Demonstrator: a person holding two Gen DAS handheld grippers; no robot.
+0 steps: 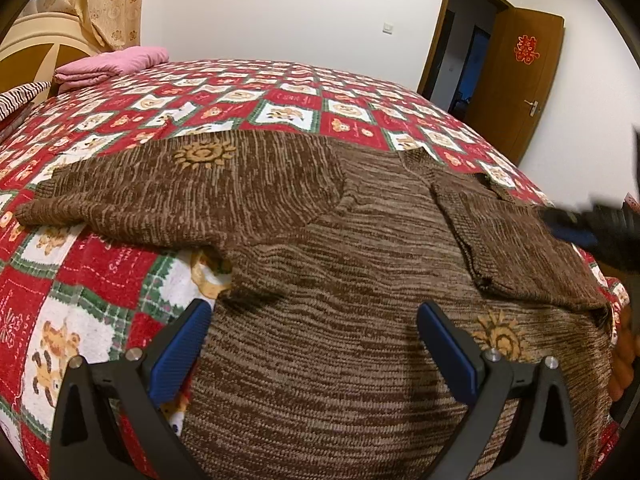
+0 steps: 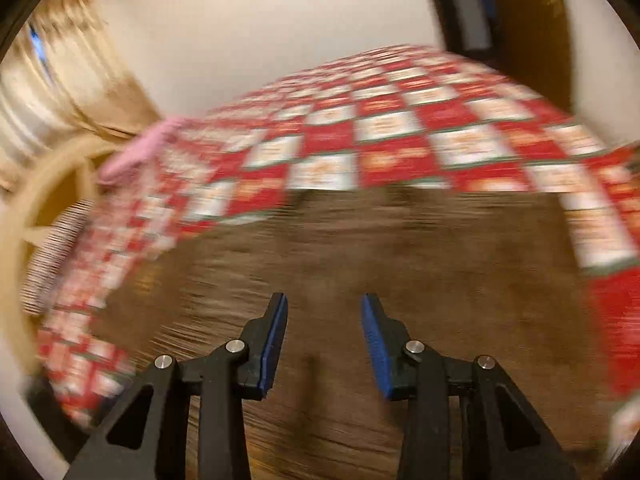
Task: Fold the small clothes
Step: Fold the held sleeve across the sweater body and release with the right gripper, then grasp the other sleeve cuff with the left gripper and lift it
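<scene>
One brown knitted sweater lay flat on the bed with the red checked blanket, and it filled most of the left wrist view. One sleeve stretched out toward nine o'clock, with a sun motif on it. The other sleeve was already folded inward over the body, at about three o'clock.

The left gripper hung over the lower part of the body, at six o'clock in its own view. Its jaws stood wide apart and nothing was between them. The right gripper showed in its own view, which was much blurred, above the brown knit. Its jaws were at a moderate gap with only air between the blue pads, so it held nothing. In the left wrist view a dark, blurred shape at three o'clock, close to the folded sleeve, was probably this gripper.

I judged the sweater to be soft, thick and rather heavy for a small garment. The loose knit would stretch and sag if it was lifted by one point, and it would cling to the fuzzy blanket when dragged. The rough surface should give the pads a sure hold. A good place to grip seemed to be the cuff of the stretched sleeve, or the hem at two corners together, taking a full fold of the fabric.
</scene>
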